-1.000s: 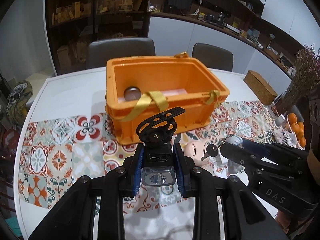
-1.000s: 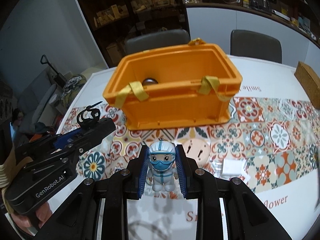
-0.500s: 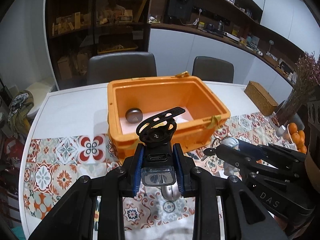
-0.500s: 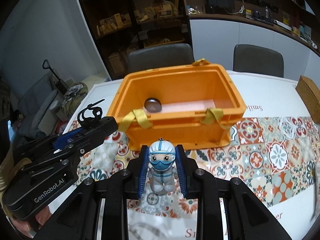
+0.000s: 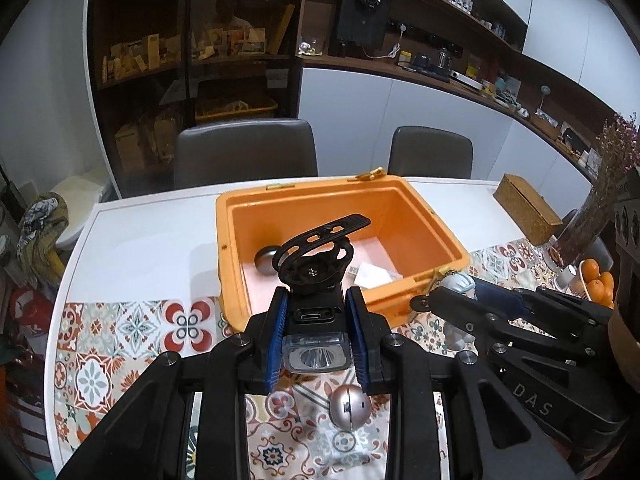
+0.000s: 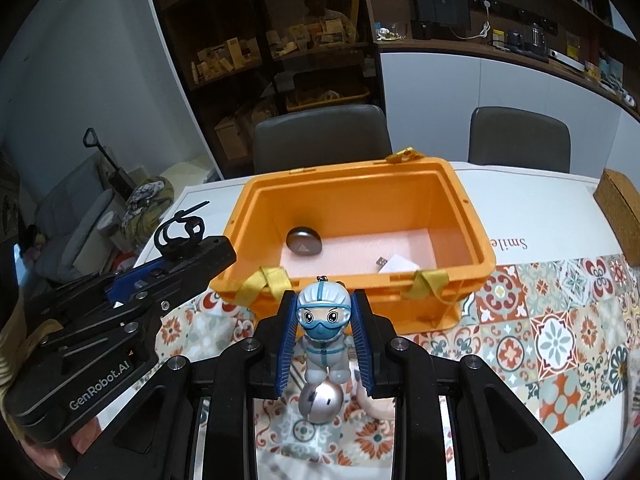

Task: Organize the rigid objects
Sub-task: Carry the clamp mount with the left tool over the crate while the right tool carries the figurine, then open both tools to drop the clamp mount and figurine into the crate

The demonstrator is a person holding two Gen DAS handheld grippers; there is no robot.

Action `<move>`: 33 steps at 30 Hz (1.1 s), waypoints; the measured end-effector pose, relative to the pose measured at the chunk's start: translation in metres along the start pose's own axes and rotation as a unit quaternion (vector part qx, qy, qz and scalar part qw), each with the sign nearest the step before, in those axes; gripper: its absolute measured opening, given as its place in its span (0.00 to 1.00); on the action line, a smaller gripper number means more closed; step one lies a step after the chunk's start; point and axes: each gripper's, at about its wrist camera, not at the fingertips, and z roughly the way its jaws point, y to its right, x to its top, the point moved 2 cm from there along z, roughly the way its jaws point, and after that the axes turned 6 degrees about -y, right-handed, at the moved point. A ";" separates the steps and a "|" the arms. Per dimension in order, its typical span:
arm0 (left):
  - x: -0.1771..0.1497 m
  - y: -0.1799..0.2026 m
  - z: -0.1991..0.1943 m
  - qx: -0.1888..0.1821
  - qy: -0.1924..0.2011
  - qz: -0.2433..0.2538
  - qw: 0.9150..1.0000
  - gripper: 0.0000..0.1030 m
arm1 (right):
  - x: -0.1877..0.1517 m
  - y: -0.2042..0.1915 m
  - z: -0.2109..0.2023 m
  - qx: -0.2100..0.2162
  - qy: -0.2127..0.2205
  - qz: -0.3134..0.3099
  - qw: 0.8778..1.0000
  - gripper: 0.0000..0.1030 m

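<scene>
My left gripper (image 5: pixel 316 320) is shut on a black bike light with a clear lens (image 5: pixel 314 312), held above the table just in front of the open orange box (image 5: pixel 440 236). My right gripper (image 6: pixel 325 330) is shut on a small figurine in a white suit and blue mask (image 6: pixel 323 328), held in front of the box's near wall (image 6: pixel 360 304). The box holds a dark round object (image 6: pixel 304 242) and a white paper piece (image 6: pixel 398 262) on a pink liner. A silver ball (image 6: pixel 320 402) lies on the tiled runner under the grippers and also shows in the left wrist view (image 5: pixel 351 406).
A patterned tile runner (image 6: pixel 560 320) covers the near part of the white table (image 5: pixel 152 232). A cork block (image 5: pixel 528 212), a dried-flower vase (image 5: pixel 596 216) and oranges (image 5: pixel 598 282) stand at the right. Two grey chairs (image 6: pixel 324 136) stand behind the table.
Both grippers have risen and moved toward the box with their objects held; the box interior shows more fully. The silver ball has come into view under them.
</scene>
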 end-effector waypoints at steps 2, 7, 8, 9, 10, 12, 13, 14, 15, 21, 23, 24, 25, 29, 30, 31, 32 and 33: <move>0.007 -0.001 0.002 -0.001 0.000 0.001 1.000 0.28 | 0.007 -0.001 0.002 -0.002 0.000 -0.003 1.000 0.26; 0.021 -0.005 0.009 -0.001 -0.003 0.001 1.000 0.28 | 0.026 -0.002 0.005 -0.009 0.008 -0.012 1.000 0.26; 0.024 -0.006 0.010 0.002 -0.004 0.002 1.000 0.28 | 0.030 -0.002 0.006 -0.011 0.008 -0.014 1.000 0.26; 0.027 -0.007 0.012 0.005 -0.005 0.002 1.000 0.28 | 0.034 -0.002 0.006 -0.013 0.009 -0.015 1.000 0.26; 0.030 -0.009 0.014 0.006 -0.007 0.000 1.000 0.28 | 0.039 -0.003 0.008 -0.014 0.011 -0.019 1.000 0.26; 0.034 -0.011 0.017 0.000 -0.012 -0.004 1.000 0.28 | 0.047 -0.003 0.010 -0.017 0.011 -0.020 1.000 0.26; 0.037 -0.013 0.020 -0.001 -0.015 -0.007 1.000 0.28 | 0.050 -0.003 0.010 -0.017 0.013 -0.019 1.000 0.26; 0.039 -0.015 0.021 0.002 -0.015 -0.006 1.000 0.28 | 0.054 -0.003 0.012 -0.017 0.012 -0.021 1.000 0.26; 0.040 -0.015 0.022 0.004 -0.015 -0.004 1.000 0.28 | 0.057 -0.003 0.013 -0.019 0.011 -0.022 1.000 0.27; 0.051 -0.017 0.035 0.012 -0.027 -0.001 1.000 0.28 | 0.070 -0.003 0.030 -0.022 -0.002 -0.028 0.999 0.27; 0.053 -0.019 0.041 0.016 -0.034 -0.002 0.999 0.28 | 0.072 -0.004 0.035 -0.022 -0.009 -0.029 0.999 0.26; 0.055 -0.020 0.046 0.016 -0.039 -0.003 0.999 0.28 | 0.073 -0.003 0.041 -0.022 -0.015 -0.030 0.999 0.26; 0.055 -0.021 0.050 0.017 -0.043 -0.004 0.999 0.28 | 0.074 -0.003 0.044 -0.022 -0.019 -0.031 0.999 0.26; 0.057 -0.025 0.065 0.021 -0.056 -0.007 0.998 0.28 | 0.077 -0.001 0.062 -0.029 -0.038 -0.035 0.998 0.26; 0.057 -0.026 0.069 0.022 -0.060 -0.005 0.998 0.28 | 0.077 0.000 0.066 -0.031 -0.043 -0.034 0.998 0.26; 0.057 -0.025 0.074 0.023 -0.066 -0.002 0.998 0.28 | 0.078 0.000 0.070 -0.032 -0.047 -0.034 0.998 0.26; 0.057 -0.025 0.079 0.024 -0.072 0.000 0.997 0.28 | 0.079 0.001 0.074 -0.032 -0.051 -0.033 0.998 0.26; 0.057 -0.024 0.081 0.024 -0.075 0.001 0.997 0.28 | 0.078 0.003 0.078 -0.031 -0.056 -0.031 0.997 0.26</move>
